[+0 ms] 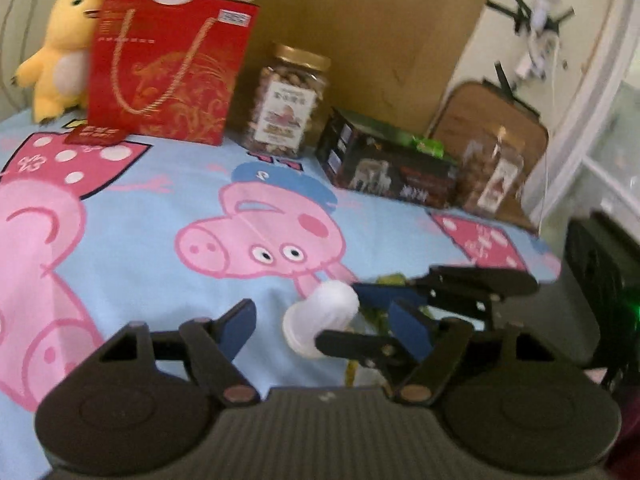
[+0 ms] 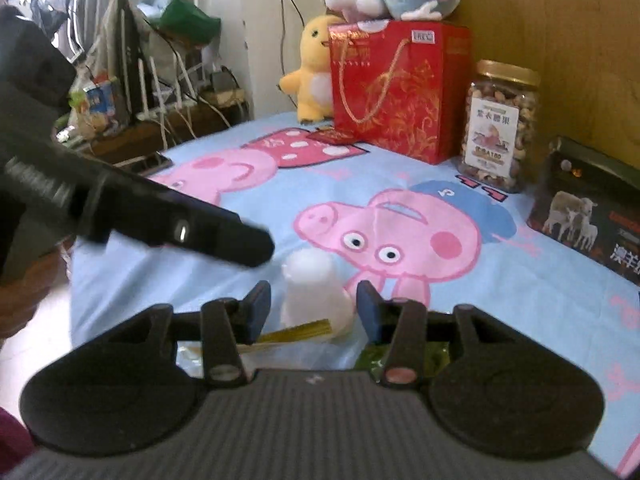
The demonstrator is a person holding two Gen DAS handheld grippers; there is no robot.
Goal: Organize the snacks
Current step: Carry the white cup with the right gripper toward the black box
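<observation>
A small white plastic bottle (image 1: 320,316) lies near the front edge of the bed on the Peppa Pig sheet; it also shows in the right wrist view (image 2: 314,300). My right gripper (image 2: 314,312) is open with its jaws either side of the bottle, not touching it. My left gripper (image 1: 324,330) is open, close to the bottle's left. The right gripper's fingers (image 1: 400,308) show in the left wrist view. Green and yellow snack packets (image 2: 296,332) lie under the right gripper. A nut jar (image 1: 286,100), a dark box (image 1: 384,164) and a second jar (image 1: 494,172) stand at the back.
A red gift bag (image 1: 164,68) and a yellow plush duck (image 1: 60,44) stand at the back left against a cardboard board (image 1: 360,20). A small red packet (image 1: 94,136) lies before the bag. The bed's edge drops off at the right, by a wooden chair (image 1: 480,120).
</observation>
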